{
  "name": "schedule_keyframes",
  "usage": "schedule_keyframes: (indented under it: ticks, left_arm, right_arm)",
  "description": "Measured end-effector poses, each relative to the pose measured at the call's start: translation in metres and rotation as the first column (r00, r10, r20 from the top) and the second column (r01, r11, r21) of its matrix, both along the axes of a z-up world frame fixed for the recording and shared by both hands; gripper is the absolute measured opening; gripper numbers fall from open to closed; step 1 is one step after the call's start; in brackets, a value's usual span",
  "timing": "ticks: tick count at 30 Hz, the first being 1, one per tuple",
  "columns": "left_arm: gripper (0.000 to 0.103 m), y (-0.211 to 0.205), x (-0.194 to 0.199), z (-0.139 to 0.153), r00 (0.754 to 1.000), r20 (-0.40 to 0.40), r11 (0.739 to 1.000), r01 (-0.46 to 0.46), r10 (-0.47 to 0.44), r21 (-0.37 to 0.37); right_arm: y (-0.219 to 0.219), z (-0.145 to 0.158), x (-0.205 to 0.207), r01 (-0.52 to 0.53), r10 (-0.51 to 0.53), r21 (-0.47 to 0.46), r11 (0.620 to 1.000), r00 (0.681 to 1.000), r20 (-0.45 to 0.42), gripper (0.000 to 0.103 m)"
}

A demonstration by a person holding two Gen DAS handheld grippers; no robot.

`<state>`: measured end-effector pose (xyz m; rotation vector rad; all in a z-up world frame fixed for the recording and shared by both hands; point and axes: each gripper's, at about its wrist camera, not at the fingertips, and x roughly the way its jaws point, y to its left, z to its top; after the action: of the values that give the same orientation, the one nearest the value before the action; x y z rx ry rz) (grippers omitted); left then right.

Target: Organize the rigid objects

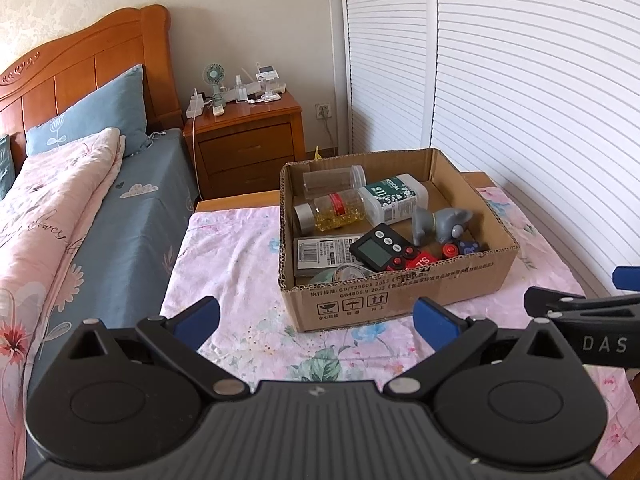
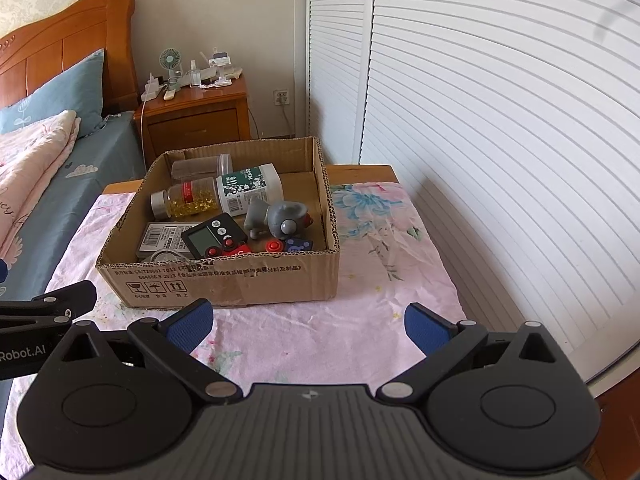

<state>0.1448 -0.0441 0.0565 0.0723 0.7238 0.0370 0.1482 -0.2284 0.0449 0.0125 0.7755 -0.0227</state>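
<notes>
A cardboard box [image 1: 400, 300] [image 2: 224, 282] stands on a pink floral cloth on a table. Inside lie a grey toy elephant [image 1: 442, 222] [image 2: 276, 216], a black digital timer [image 1: 380, 246] [image 2: 208, 236], a bottle of yellow capsules [image 1: 332, 212] [image 2: 188, 200], a green-labelled white bottle [image 1: 394, 196] [image 2: 250, 188], a clear jar [image 1: 334, 180] [image 2: 202, 166], a flat barcoded pack [image 1: 322, 254] [image 2: 160, 238] and small red and blue pieces. My left gripper [image 1: 316, 322] is open and empty, just short of the box's near wall. My right gripper [image 2: 308, 326] is open and empty, in front of the box's right half.
A bed [image 1: 80, 208] with pink quilt and blue pillow lies left of the table. A wooden nightstand [image 1: 248, 140] with a small fan and clutter stands behind. White louvred doors [image 2: 500, 140] run along the right. The right gripper's side shows in the left wrist view [image 1: 588, 320].
</notes>
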Motion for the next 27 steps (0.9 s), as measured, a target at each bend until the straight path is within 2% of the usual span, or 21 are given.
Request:
schedule_keyframes:
  ticks: [27]
  left_arm:
    - [0.102,-0.0059,-0.0041,-0.0004,1.0,-0.004,1.0,-0.014,0.014,0.027]
  right_arm:
    - [-0.0019,-0.0008,-0.0053,0.019,-0.019,-0.021,1.0,1.0,0.01,0.103]
